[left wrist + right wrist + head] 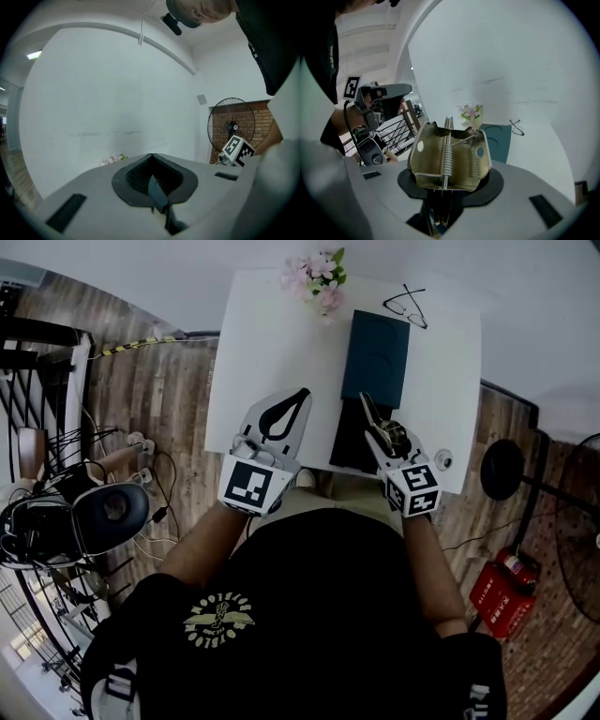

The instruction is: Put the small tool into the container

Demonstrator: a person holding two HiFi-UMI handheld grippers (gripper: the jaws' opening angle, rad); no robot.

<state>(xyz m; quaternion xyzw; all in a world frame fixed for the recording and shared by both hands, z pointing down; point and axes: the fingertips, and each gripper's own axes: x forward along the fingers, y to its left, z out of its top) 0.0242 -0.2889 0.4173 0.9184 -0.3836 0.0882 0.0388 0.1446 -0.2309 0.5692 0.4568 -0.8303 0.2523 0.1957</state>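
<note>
The jaws of the right gripper [448,183] are clamped on the lower end of the small metal spring tool [450,154]. The tool is a brass-coloured folded sheet-metal body with two coil springs and a round hole in each side wall. It stands up from the jaws, with a thin double blade projecting at its far end.

In the head view, the right gripper [380,434] holds the tool [386,435] over the near right part of the white surface [272,343]. The tool lies above a black rectangular piece [349,442] at the near edge. Whether the tool touches this piece cannot be determined. The black piece adjoins the near side of the dark teal container [377,354], which lies flat toward the far right of the surface.

The jaws of the left gripper [151,155] are together at the tips, with nothing between them. In the head view, the left gripper [300,397] is over the near edge, left of the black piece and apart from it.

Pink flowers [317,279] stand at the far edge. Eyeglasses [405,307] lie near the far right corner.
</note>
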